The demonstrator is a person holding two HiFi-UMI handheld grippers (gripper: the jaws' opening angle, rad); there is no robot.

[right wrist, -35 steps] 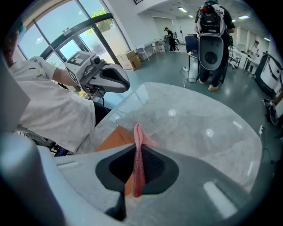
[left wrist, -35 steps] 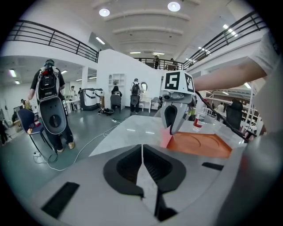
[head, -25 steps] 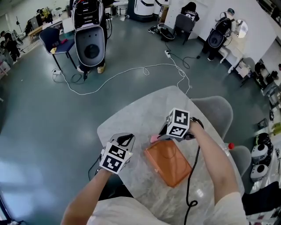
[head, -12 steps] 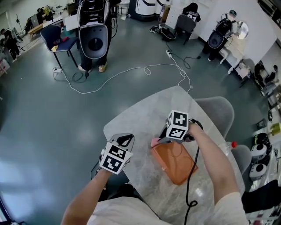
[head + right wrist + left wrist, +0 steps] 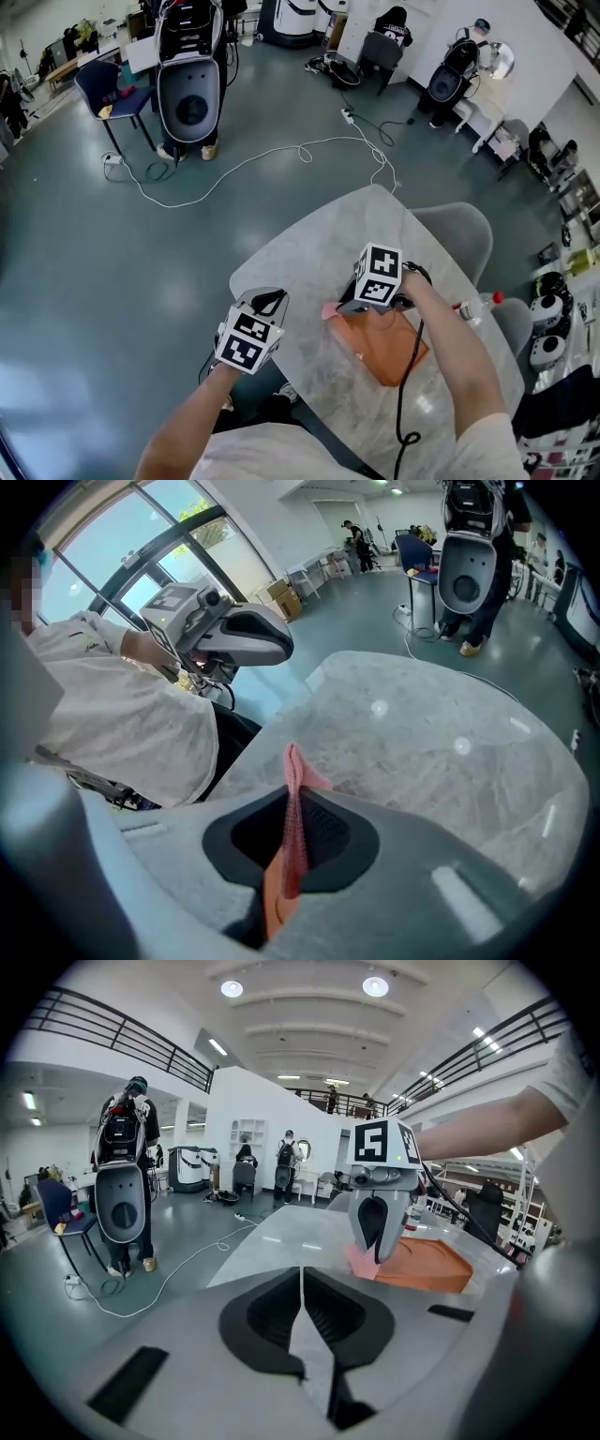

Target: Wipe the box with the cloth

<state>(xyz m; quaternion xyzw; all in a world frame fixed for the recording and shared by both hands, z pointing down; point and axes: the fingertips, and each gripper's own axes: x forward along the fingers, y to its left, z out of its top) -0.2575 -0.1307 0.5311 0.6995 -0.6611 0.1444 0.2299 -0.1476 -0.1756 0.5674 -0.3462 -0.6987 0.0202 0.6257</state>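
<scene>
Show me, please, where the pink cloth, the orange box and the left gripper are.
pink cloth (image 5: 293, 808): right gripper view, middle of the upright pinched fold.
orange box (image 5: 389, 361): head view, bare top face.
left gripper (image 5: 301, 1274): left gripper view, closed tips.

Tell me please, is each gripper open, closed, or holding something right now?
Left gripper: closed, holding nothing.
Right gripper: closed on the pink cloth.

A white cable (image 5: 246, 163) is snaking over the floor (image 5: 112, 281) (loose loops); a grey chair (image 5: 459, 239) is standing at the table (image 5: 309, 248).
</scene>
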